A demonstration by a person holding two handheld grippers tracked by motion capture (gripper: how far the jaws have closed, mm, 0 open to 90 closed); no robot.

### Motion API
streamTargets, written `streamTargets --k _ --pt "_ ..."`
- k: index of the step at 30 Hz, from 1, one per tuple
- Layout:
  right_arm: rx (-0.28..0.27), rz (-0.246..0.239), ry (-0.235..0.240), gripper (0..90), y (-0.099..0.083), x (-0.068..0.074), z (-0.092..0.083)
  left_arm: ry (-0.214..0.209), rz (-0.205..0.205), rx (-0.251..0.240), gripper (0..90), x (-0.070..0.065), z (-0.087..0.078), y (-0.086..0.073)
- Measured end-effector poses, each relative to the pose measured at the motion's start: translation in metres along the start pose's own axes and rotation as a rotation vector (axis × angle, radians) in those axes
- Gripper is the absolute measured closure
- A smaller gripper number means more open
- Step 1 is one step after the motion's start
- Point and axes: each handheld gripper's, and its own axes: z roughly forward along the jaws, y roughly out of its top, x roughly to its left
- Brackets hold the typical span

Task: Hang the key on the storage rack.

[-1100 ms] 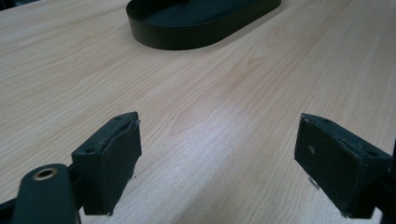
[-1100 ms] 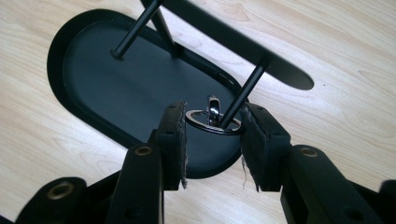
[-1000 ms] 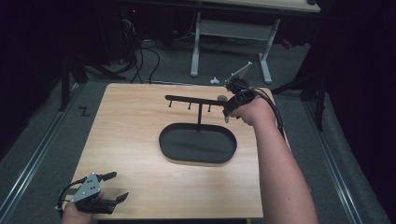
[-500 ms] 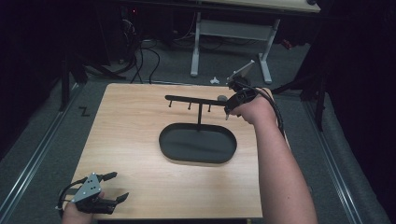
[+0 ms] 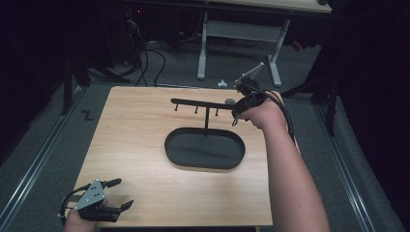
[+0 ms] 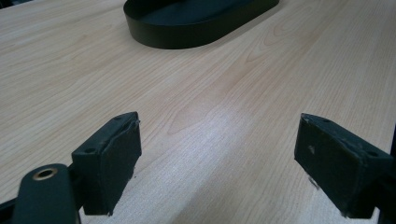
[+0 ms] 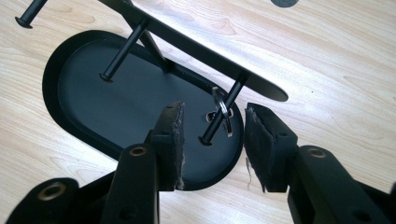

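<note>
The work in hand is hanging a small metal ring (image 7: pixel 223 112) on a black rack — a stand with an oval tray base (image 5: pixel 205 149), a post and a crossbar (image 5: pixel 200 103) carrying several pegs. Taking the oval base as the landmark, the right tool (image 7: pixel 212 135) sits above the base's far-right end, at the crossbar's right tip. In the right gripper view its jaws stand apart at a middling width on either side of the rightmost peg (image 7: pixel 223 112), and the ring hangs on that peg, part-way along it, short of the knob at the peg's end. The jaws do not touch the ring, so it looks let go — the hanging itself seems done. The other pegs seen in this view, further along the crossbar over the middle and far side of the base, are bare.

The left tool (image 5: pixel 117 195) lies well away from the base, at the table's (image 5: pixel 135 125) near-left corner, jaws wide and empty, with bare wood between them in its own view.

What appears left is for the right tool to back off from the peg without brushing the ring off.
</note>
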Motion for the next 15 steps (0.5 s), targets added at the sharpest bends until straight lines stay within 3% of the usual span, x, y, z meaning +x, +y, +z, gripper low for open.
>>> streamTargets --k 15 --pt "0.001 -0.01 -0.004 49.3 -0.0054 0.0039 -0.0021 0.001 0.001 0.001 15.3 -0.0009 -0.0022 -0.0002"
